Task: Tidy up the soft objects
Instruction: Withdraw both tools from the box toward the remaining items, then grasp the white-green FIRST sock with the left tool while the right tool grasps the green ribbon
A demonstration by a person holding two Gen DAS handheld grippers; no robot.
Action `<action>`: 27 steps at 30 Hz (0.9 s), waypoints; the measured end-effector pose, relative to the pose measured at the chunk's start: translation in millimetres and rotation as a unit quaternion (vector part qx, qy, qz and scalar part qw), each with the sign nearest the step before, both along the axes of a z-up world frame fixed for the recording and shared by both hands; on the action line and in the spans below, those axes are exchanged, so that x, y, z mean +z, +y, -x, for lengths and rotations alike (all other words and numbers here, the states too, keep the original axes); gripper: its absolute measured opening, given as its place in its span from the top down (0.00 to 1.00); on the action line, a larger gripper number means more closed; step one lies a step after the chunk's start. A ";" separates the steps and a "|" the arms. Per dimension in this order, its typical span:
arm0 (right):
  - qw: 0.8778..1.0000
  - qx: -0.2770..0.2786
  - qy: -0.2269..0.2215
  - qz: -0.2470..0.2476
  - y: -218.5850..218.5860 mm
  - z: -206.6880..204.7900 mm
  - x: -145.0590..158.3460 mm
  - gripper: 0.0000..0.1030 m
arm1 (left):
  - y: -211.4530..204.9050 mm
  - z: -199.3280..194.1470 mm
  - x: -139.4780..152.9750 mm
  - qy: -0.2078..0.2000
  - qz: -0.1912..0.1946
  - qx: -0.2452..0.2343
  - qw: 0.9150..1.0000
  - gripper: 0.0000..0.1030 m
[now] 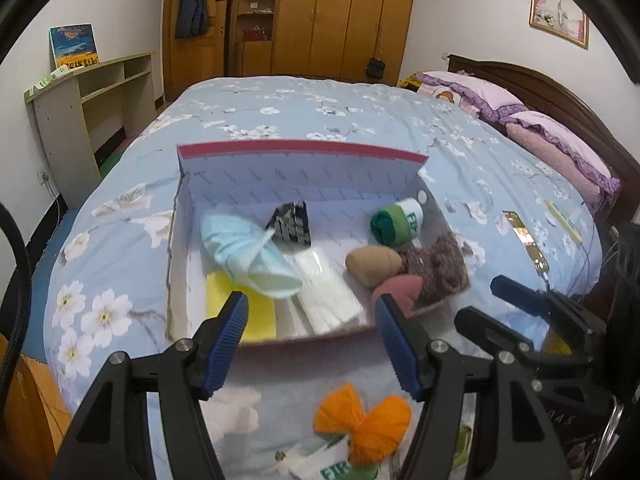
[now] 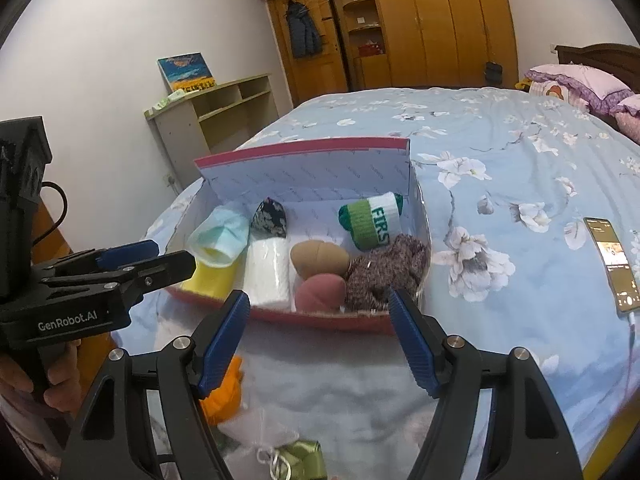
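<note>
A red cardboard box (image 1: 280, 148) (image 2: 304, 148) with a white inside lies open on the bed. It holds a light blue cloth (image 1: 248, 256) (image 2: 220, 232), a dark patterned roll (image 1: 290, 224) (image 2: 269, 216), a white roll (image 1: 328, 288) (image 2: 267, 272), a yellow piece (image 1: 256, 312), a green-white sock roll (image 1: 396, 224) (image 2: 370, 216), a tan pouch (image 1: 372, 264) (image 2: 320, 256), a pink one (image 1: 400, 288) (image 2: 320, 292) and a maroon knit (image 1: 436, 268) (image 2: 384, 268). An orange cloth (image 1: 362, 420) (image 2: 224, 396) lies in front of the box. My left gripper (image 1: 312, 344) (image 2: 132, 258) is open and empty above it. My right gripper (image 2: 320, 340) is open and empty before the box.
A phone (image 1: 524, 240) (image 2: 612, 264) lies on the blue floral bedspread (image 1: 320, 104) to the right of the box. A white sock with green letters (image 1: 328, 468) and a green pouch (image 2: 304, 456) lie near the front edge. Pink pillows (image 1: 560, 144) are at the right, a shelf (image 1: 92, 96) at the left.
</note>
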State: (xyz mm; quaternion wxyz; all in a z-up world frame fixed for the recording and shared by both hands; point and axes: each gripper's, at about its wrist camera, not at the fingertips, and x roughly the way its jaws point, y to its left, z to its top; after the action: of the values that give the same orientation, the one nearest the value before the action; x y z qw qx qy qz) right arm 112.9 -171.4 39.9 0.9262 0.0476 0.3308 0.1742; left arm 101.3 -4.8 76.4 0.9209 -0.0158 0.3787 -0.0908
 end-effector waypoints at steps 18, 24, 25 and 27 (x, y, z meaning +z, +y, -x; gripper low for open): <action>1.000 0.004 0.008 0.027 -5.3 44.5 -13.4 0.28 | 7.2 56.7 -35.3 0.045 -0.004 0.002 0.999 0.33; 0.999 -0.001 0.016 0.043 -6.5 55.7 -20.0 0.28 | 1.9 72.0 -53.9 0.073 0.001 -0.008 0.997 0.33; 0.999 -0.001 0.021 0.047 -6.8 58.0 -23.6 0.28 | 0.7 74.5 -57.6 0.077 0.003 -0.008 0.997 0.33; 0.998 -0.001 0.027 0.049 -7.4 61.0 -27.8 0.28 | -1.4 78.5 -63.1 0.082 0.002 -0.007 0.997 0.33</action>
State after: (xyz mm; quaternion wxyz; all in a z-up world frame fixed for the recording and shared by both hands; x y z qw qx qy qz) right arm 51.9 -178.8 12.1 0.9184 0.0074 0.3639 0.1554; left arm 22.8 -6.2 13.3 0.8861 -0.0221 0.4528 -0.0961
